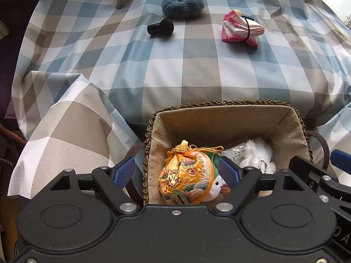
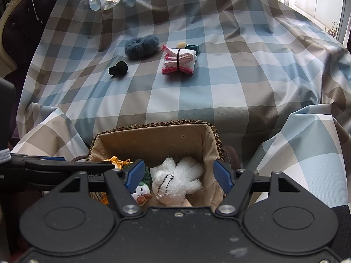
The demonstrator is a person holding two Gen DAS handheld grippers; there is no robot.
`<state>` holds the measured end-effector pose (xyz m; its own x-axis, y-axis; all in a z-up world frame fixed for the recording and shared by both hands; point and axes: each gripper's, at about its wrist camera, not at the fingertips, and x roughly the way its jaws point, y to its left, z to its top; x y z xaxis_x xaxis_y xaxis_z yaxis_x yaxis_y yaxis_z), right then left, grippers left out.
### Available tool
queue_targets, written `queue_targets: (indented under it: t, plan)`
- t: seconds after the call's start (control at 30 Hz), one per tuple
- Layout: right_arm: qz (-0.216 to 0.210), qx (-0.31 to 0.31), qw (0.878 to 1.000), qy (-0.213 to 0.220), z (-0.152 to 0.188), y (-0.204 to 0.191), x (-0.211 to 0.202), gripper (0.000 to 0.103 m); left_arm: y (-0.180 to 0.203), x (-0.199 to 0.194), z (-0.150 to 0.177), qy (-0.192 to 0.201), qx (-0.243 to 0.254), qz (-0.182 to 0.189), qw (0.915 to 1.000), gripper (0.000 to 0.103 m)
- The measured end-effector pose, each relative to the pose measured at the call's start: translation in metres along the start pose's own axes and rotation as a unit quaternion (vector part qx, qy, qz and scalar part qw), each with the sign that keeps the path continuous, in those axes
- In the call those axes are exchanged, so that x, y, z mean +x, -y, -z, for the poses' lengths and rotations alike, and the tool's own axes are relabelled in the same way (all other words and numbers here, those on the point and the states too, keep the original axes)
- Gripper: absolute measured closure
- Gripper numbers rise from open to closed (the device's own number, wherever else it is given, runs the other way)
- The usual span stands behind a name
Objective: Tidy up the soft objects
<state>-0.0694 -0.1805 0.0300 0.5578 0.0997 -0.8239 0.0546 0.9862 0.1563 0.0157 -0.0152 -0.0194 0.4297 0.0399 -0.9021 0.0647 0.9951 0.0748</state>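
Both claws hung over the lined basket (image 1: 221, 120) at the near edge of the checked cloth (image 1: 175, 70). The left claw (image 1: 175, 171) stood open astride the orange pouch (image 1: 186, 175), gripping nothing. The right claw (image 2: 178, 173) stood open above the white plush toy (image 2: 175, 182), empty. Far off lay a blue scrunchie (image 2: 141, 45), a black knob (image 2: 117, 68) and a pink bundle (image 2: 178, 60).
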Motion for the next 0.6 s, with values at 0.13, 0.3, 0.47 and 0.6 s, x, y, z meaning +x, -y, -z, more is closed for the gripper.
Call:
queue_targets:
  t: [0.13,0.3,0.47,0.6]
  plan:
    - [0.001,-0.001,1.0,-0.002,0.0006,0.0002,0.0015,0.034,0.0023,-0.0028,0.0013,0.007,0.005,-0.016,0.9998,0.023]
    - [0.0,0.0,1.0,-0.005,-0.0005,0.0007,0.0021,0.033,0.0039,-0.006,0.0021,0.014,0.012,-0.023,0.9996,0.023]
    - [0.003,-0.004,1.0,-0.009,-0.0016,-0.0013,0.0033,0.033,0.0016,-0.0057,0.0011,0.011,0.004,-0.014,0.9998,0.023]
    - [0.007,-0.005,1.0,-0.014,-0.0022,-0.0022,0.0047,0.033,-0.001,-0.0045,0.001,0.007,-0.001,-0.009,0.9999,0.023]
